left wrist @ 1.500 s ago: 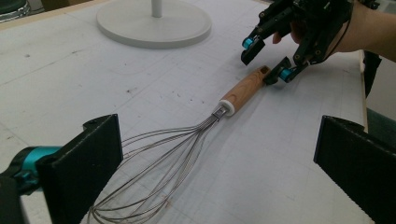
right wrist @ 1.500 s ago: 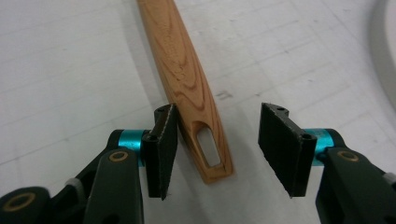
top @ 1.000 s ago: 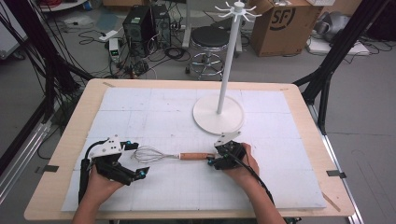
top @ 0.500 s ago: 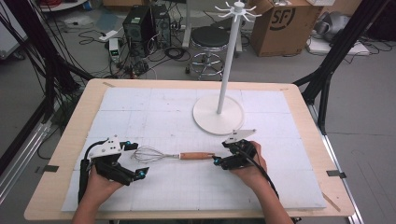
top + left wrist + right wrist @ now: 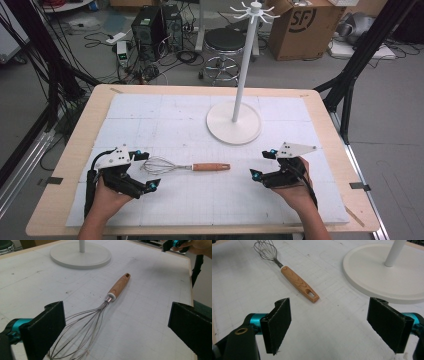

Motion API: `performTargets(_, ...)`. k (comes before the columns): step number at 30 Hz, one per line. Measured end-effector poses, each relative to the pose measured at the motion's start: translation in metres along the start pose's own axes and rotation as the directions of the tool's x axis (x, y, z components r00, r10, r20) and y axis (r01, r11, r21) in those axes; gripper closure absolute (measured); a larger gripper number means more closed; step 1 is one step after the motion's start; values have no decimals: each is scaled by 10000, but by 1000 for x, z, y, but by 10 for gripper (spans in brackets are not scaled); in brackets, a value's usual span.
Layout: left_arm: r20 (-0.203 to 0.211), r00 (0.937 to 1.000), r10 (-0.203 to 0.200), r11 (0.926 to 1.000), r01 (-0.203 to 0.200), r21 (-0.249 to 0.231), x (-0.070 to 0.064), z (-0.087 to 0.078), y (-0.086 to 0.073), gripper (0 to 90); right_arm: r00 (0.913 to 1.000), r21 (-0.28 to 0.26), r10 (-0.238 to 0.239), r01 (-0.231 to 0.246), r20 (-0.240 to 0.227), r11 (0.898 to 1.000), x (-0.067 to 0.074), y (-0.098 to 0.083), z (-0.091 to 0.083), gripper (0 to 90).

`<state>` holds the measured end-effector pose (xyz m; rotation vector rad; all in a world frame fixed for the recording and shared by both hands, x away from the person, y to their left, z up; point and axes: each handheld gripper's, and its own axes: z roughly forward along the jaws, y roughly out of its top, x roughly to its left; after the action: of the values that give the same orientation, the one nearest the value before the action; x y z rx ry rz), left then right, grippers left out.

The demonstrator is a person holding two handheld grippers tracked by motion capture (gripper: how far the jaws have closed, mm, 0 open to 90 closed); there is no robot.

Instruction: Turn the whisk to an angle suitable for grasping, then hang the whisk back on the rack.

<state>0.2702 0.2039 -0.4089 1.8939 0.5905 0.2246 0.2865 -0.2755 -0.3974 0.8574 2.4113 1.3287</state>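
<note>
The right gripper (image 5: 260, 165) has let go: its jaws have just been opening and now stand wide with nothing between them, drawn back toward the right edge of the surface, clear of the handle they closed on a second ago. The steel-wire whisk with a turned wooden handle (image 5: 186, 166) lies flat near the surface's front edge, left of centre, handle end (image 5: 300, 285) pointing at the right gripper. The left gripper (image 5: 148, 170) holds its jaws wide around the wire head (image 5: 80, 332), not pressing it. Judging by this, the whisk is set down; the white round-based hook stand (image 5: 233, 122) waits behind.
</note>
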Motion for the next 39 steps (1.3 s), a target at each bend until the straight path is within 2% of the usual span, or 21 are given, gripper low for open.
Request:
performTargets(3,28,10000,12,10000,-12,8,0,0,0,17,9999,-28,123,-123,33,9999,-3,-8,-5,186)
performTargets(5,23,10000,22,10000,-22,-30,0,0,0,17,9995,-308,269,-274,-174,9992,-5,-13,-9,163)
performTargets(13,104,9999,19,10000,-18,-42,0,0,-2,17,9996,-471,228,-236,-179,9986,-8,-7,-11,111)
performTargets(16,111,9999,-18,10000,19,-48,0,0,-3,17,9993,-540,104,-122,-347,9985,-7,-5,-8,63)
performTargets(17,127,9999,-4,10000,5,-43,0,0,-3,17,9996,-490,163,-174,-220,9986,-7,-5,-8,23)
performTargets(27,133,9999,16,10000,-14,-94,0,-2,-3,17,9996,-627,175,-188,-202,9979,-9,-6,-10,4)
performTargets(30,92,10000,17,10000,-16,-92,0,-2,-3,17,9991,-630,370,-383,-217,9973,-11,-7,-10,3)
performTargets(39,86,10000,-12,9999,13,-121,2,-2,-1,17,9987,-601,493,-498,-94,9969,-16,-13,-12,4)
